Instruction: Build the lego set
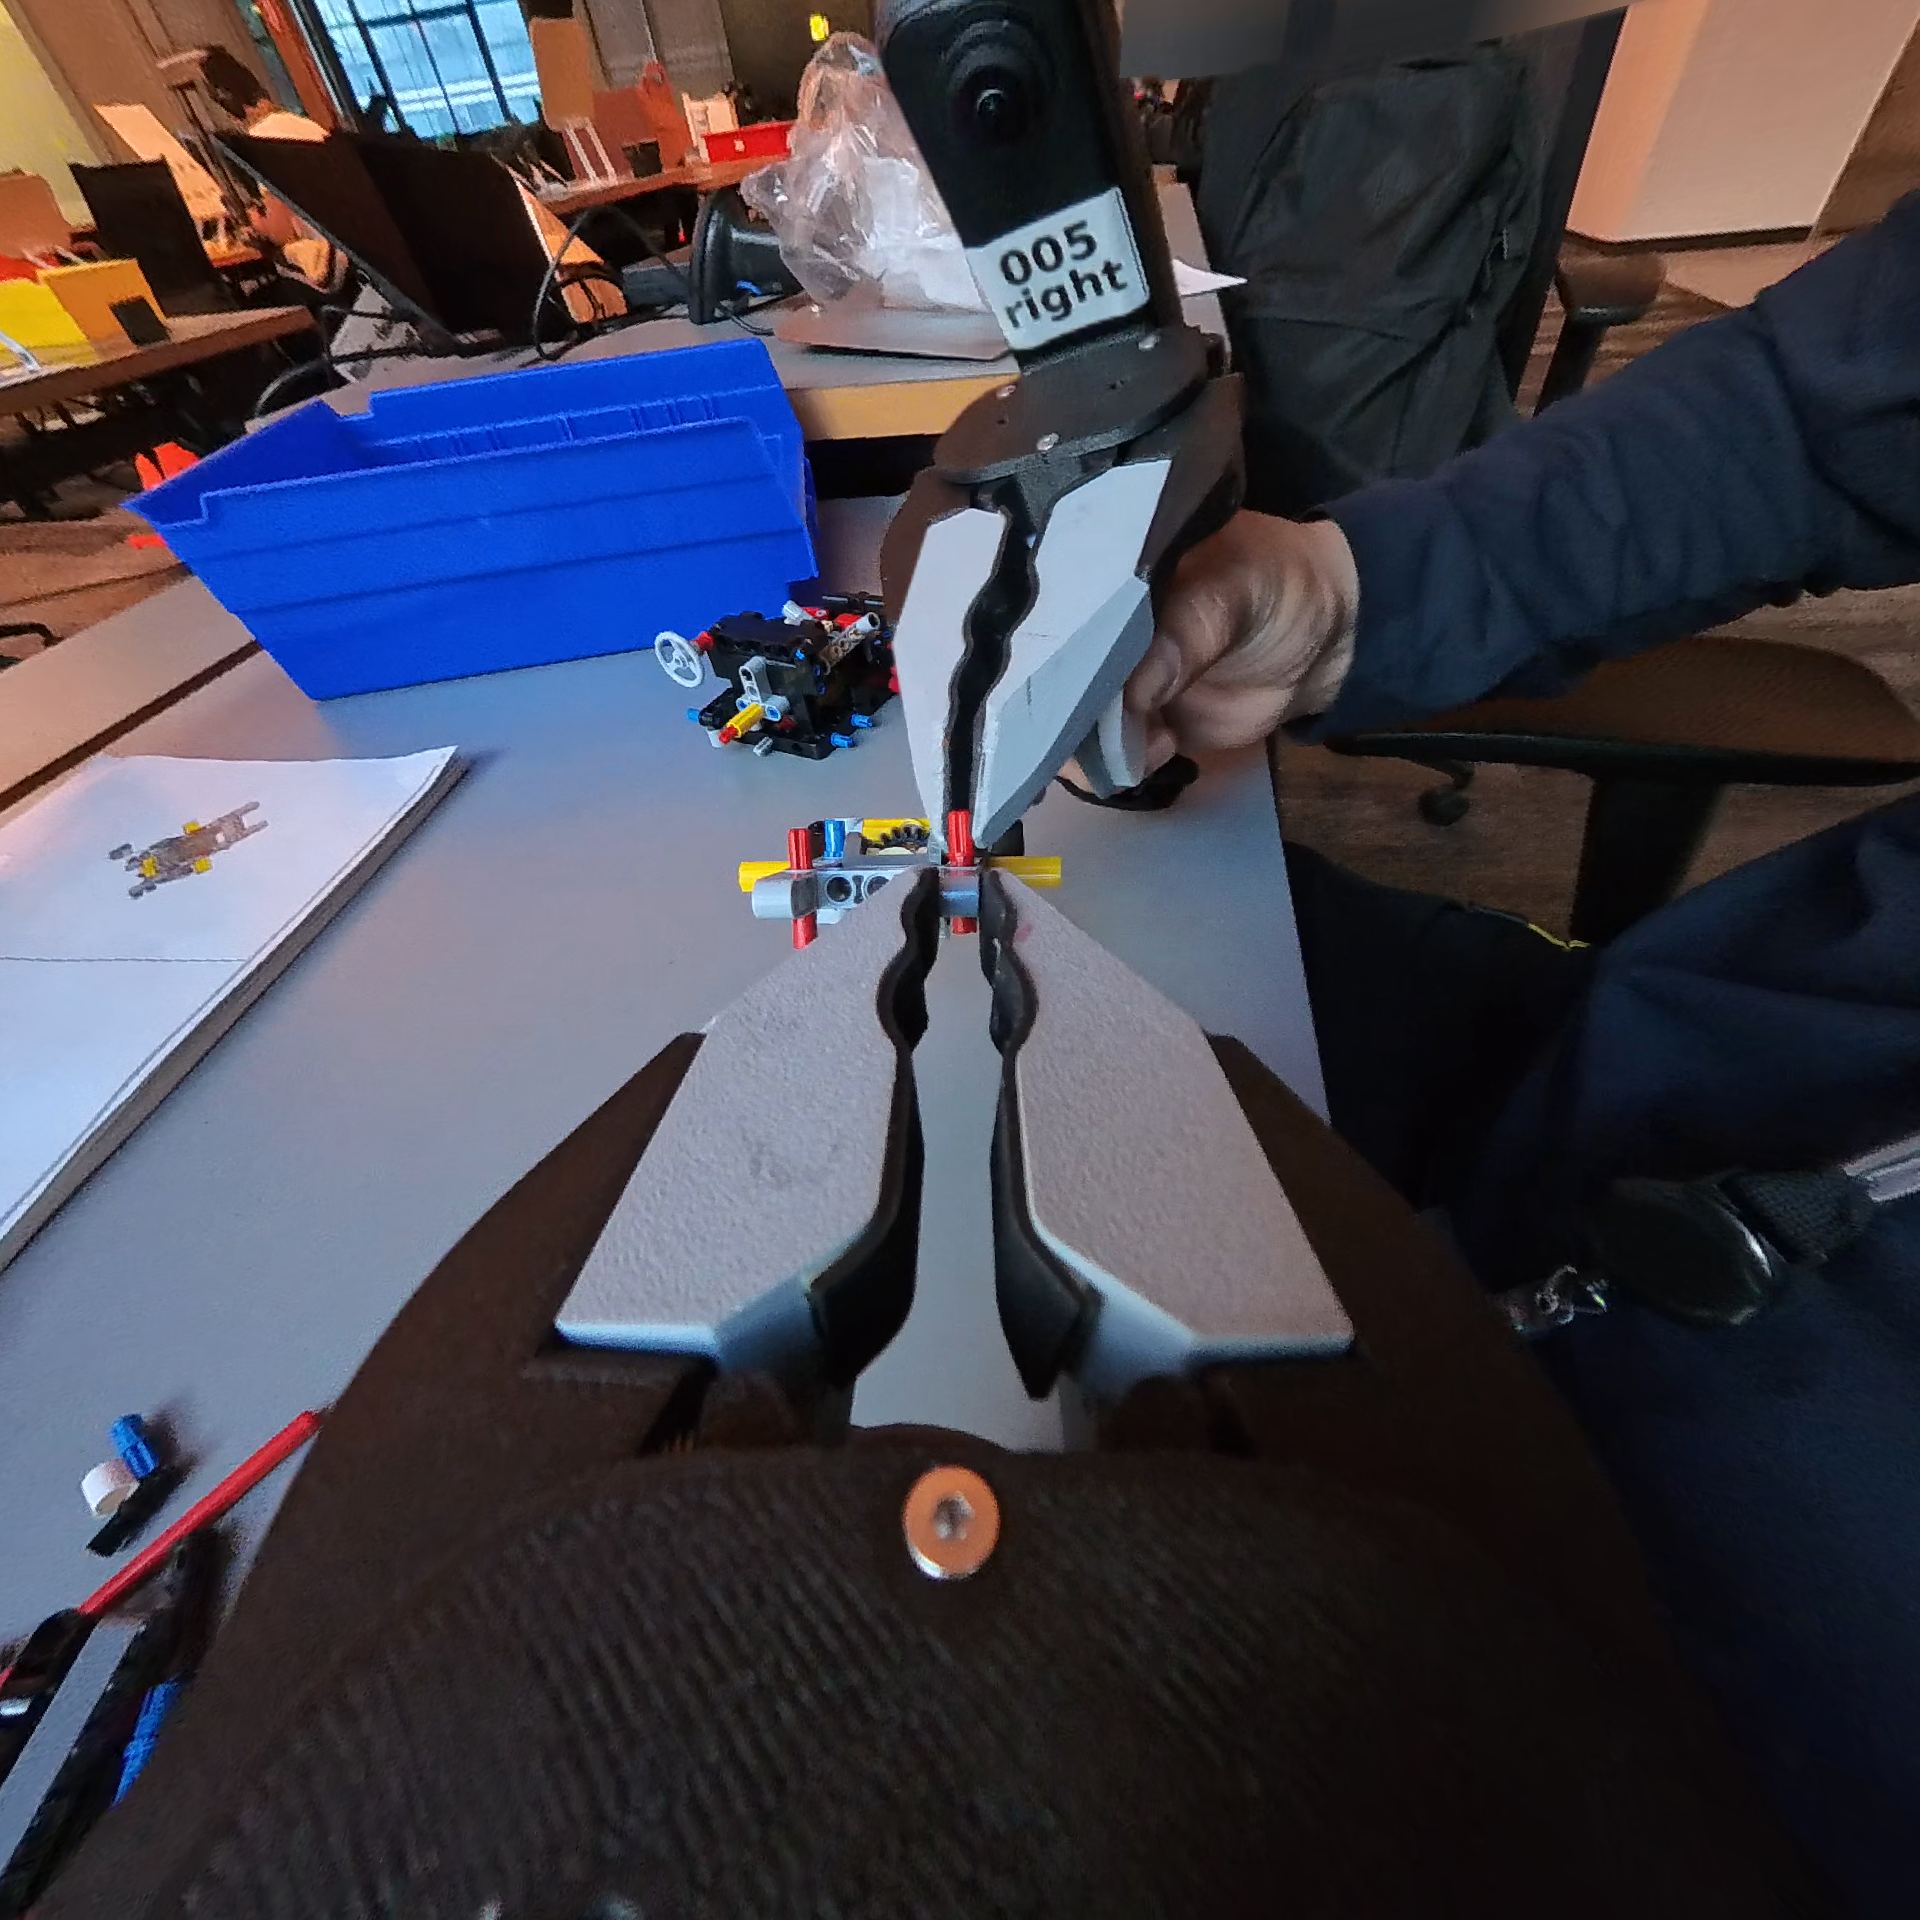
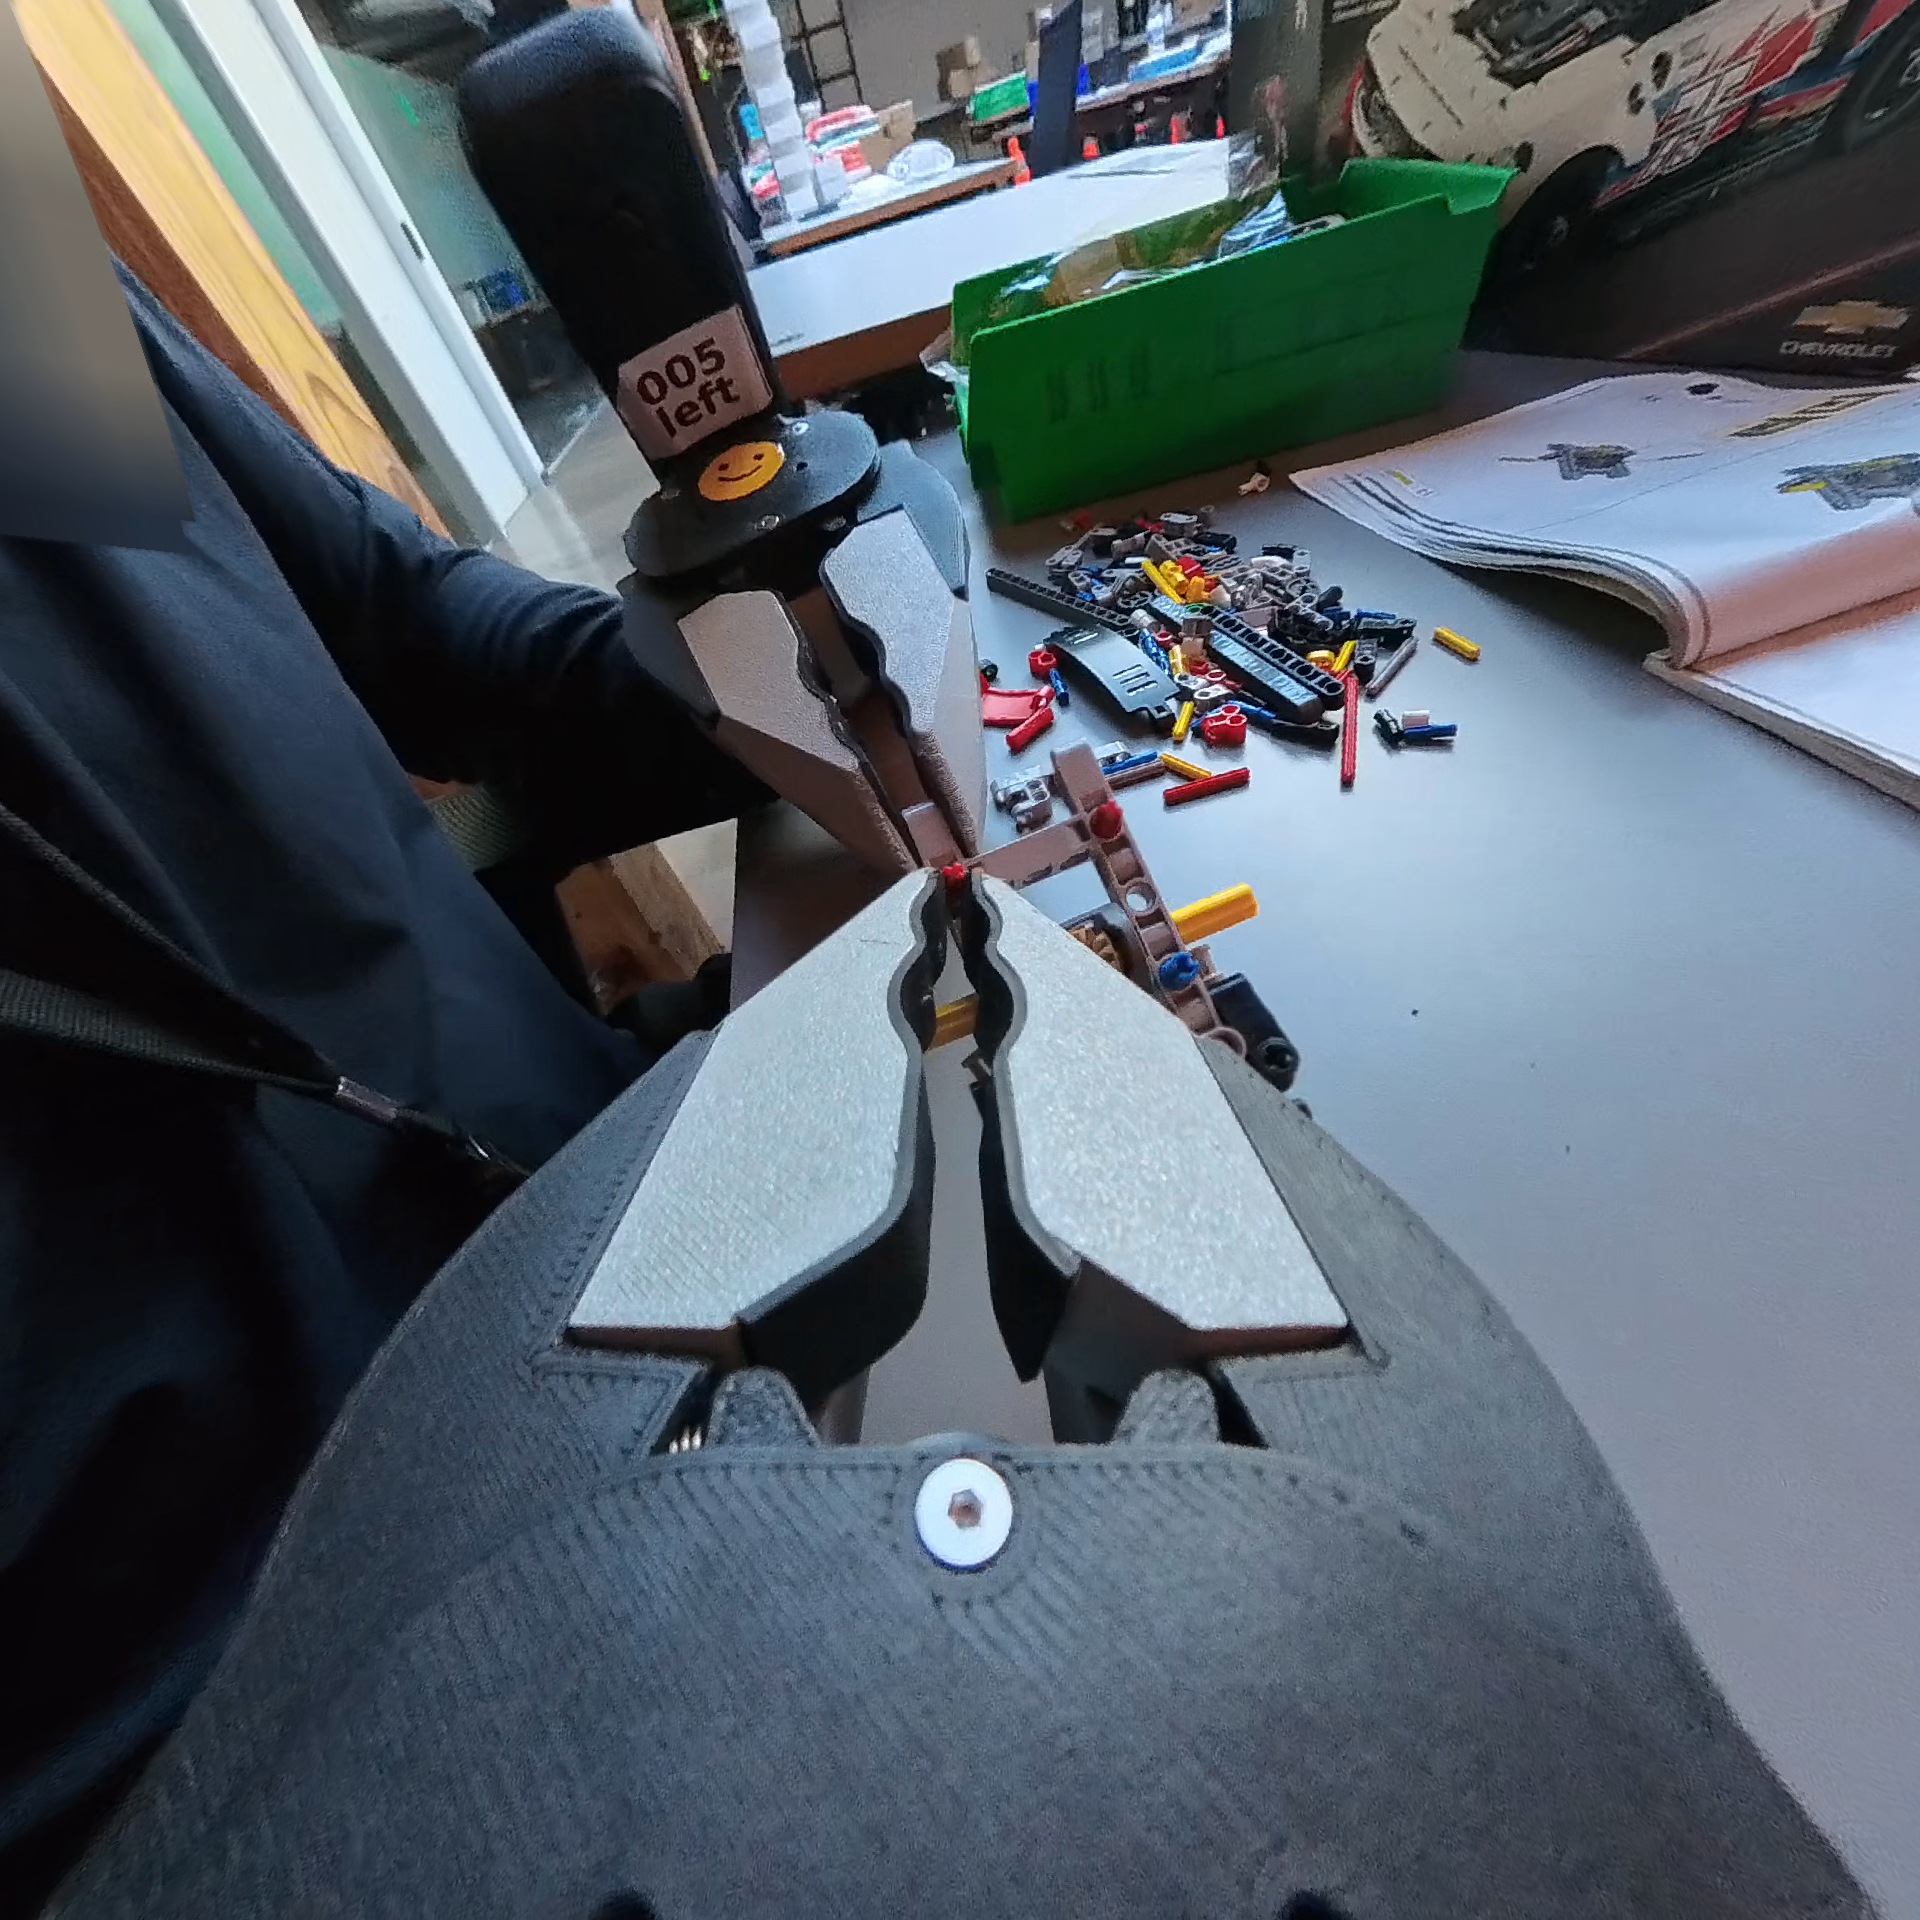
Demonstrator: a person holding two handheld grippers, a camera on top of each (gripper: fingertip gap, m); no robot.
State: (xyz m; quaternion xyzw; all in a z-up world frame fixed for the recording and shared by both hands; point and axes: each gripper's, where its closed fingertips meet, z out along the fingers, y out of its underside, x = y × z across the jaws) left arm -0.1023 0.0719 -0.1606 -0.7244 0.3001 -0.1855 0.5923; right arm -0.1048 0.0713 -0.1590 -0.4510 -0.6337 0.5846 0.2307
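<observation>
Above the grey table (image 1: 520, 1039), left claw (image 1: 958, 902) clamps a grey frame (image 1: 831, 888); labelled right claw (image 2: 954, 883) pinches its red pin (image 1: 957, 831)

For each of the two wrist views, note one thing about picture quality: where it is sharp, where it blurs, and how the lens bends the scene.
Left wrist view: the small grey brick assembly is sharp, the loose parts at lower left are blurred, and the blue bin bows from wide-angle distortion. Right wrist view: the pile of loose pieces is crisp, the green bin leans, and the booklet curves near the edge.
</observation>
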